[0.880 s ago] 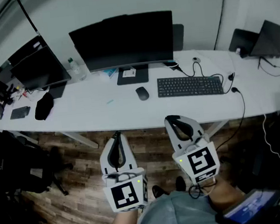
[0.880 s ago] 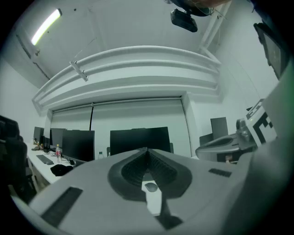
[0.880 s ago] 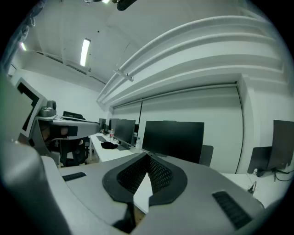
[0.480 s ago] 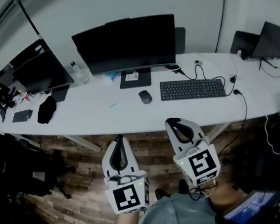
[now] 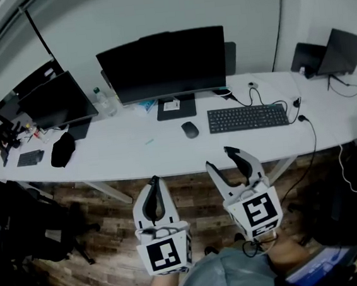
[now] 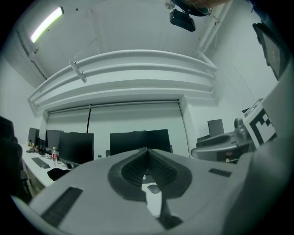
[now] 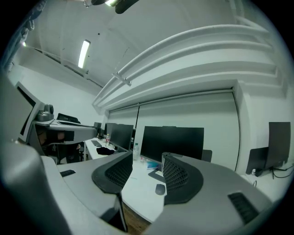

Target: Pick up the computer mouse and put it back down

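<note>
Mouse [image 5: 190, 130]: lying on the desk [image 5: 135, 153], just left of the keyboard [image 5: 247, 117]. I am holding the left gripper [image 5: 153, 183] clenched on nothing and the right gripper [image 5: 221, 159] released (both short of the desk).

A long white desk [image 5: 129, 158] runs along a pale wall; a wide black monitor [image 5: 162, 63], screen dark, stands at its middle on a flat dark base [image 5: 176, 108]; a black keyboard [image 5: 247, 117] lies just right of that base; black cables [image 5: 274, 102] loop behind the keyboard and trail off the desk's front edge; a second dark monitor [image 5: 60, 99] stands further left, a clear bottle [image 5: 102, 101] between the two screens; a black bundle [image 5: 62, 150] lies in front of it, a small flat dark device [image 5: 29, 158] beside that; another dark screen [image 5: 340, 51] sits at the far right end; below are wood-plank floor [image 5: 106, 242] and, at left, a black chair [image 5: 28, 218]
</note>
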Tool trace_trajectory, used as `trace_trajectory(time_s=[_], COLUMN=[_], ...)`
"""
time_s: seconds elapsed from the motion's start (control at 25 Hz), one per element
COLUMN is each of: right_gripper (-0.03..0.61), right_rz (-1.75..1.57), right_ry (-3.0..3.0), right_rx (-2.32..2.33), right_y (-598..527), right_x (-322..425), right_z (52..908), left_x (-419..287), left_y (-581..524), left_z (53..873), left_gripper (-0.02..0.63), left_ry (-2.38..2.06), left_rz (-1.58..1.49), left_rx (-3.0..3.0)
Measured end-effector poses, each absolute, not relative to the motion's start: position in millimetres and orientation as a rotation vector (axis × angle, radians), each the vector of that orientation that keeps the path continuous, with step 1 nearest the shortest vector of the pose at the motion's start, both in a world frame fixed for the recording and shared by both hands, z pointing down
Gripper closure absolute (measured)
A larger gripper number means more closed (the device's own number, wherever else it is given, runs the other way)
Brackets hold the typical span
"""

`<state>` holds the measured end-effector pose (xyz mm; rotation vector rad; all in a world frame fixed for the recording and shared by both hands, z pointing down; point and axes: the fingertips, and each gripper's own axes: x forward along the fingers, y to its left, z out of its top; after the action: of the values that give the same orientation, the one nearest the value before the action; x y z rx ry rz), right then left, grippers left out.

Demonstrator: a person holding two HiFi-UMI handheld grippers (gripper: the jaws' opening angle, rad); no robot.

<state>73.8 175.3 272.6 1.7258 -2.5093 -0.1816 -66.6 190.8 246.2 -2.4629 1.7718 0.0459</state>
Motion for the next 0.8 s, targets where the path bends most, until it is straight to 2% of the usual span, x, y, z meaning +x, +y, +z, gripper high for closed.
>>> trace_trajectory(time_s=[0.44, 0.8], right_gripper=[0.383, 0.383], right_rz=[-0.141, -0.054], right_ry=[-2.463, -2.442], right_rx=[1.743, 1.750], right_y=[171, 121], right_x=[72, 89], right_z=[289, 315], left_x=[-65, -46], left_y=[179, 130], left_z=[266, 289], left_gripper=[0.609, 0.609], left_ry=[1.728, 1.717], left_rz=[0.033, -0.062], left_rx=[-2.529, -2.569])
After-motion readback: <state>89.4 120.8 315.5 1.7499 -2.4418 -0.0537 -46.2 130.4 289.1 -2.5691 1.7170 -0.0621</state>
